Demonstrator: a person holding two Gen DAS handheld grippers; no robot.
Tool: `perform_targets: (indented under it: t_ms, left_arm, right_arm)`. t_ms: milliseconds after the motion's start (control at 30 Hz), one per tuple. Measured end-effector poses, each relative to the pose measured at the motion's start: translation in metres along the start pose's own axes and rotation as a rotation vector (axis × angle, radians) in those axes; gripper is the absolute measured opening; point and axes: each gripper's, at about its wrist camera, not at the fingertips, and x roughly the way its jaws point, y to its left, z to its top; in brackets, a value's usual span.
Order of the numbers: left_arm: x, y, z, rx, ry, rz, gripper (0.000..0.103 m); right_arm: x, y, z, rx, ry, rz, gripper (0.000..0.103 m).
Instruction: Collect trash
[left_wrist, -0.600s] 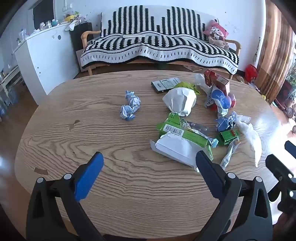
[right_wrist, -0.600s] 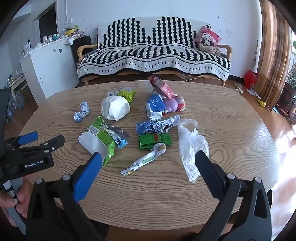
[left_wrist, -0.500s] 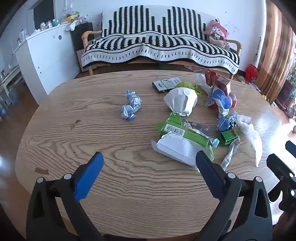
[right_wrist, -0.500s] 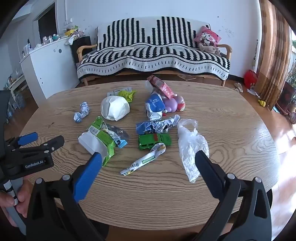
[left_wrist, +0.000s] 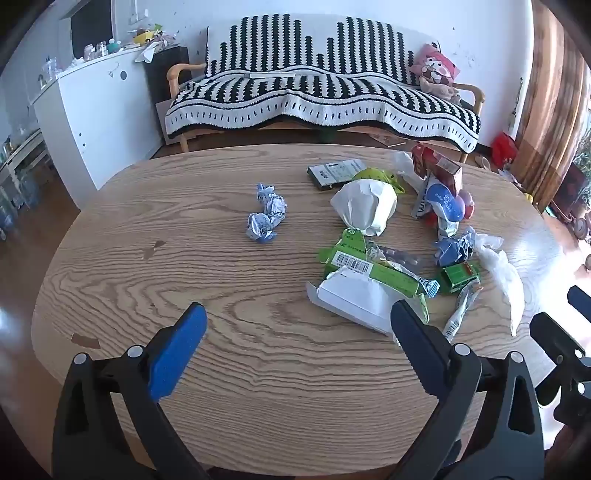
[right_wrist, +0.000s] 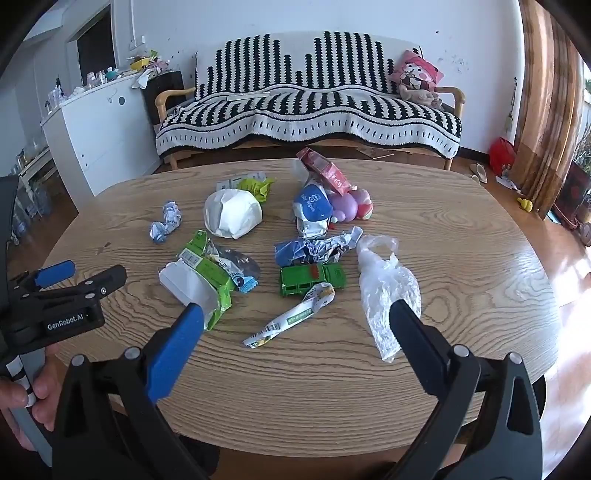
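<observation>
Right wrist view shows both tools, right (right_wrist: 295, 328) and left (right_wrist: 83, 273), spread and empty above the desk (right_wrist: 461, 229), where trash mingles with what looks like a green toy car (right_wrist: 312, 278), easily grabbed by mistake.

Both wrist cameras look down at a slant from the near edge of the counter (left_wrist: 258, 295) toward the sofa (right_wrist: 306, 107). The left view sits further left; both share the litter pile (right_wrist: 295, 251).
</observation>
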Motion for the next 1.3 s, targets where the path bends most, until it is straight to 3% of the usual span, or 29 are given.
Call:
perform_targets:
  t_ms: [1300]
  left_arm:
    - [-0.0025, 0.0002, 0.0013, -0.004, -0.009, -0.003, 0.097]
  right_arm:
    - [0.0018, 0.0045, 0.0004, -0.005, 0.004, 0.003, 0.097]
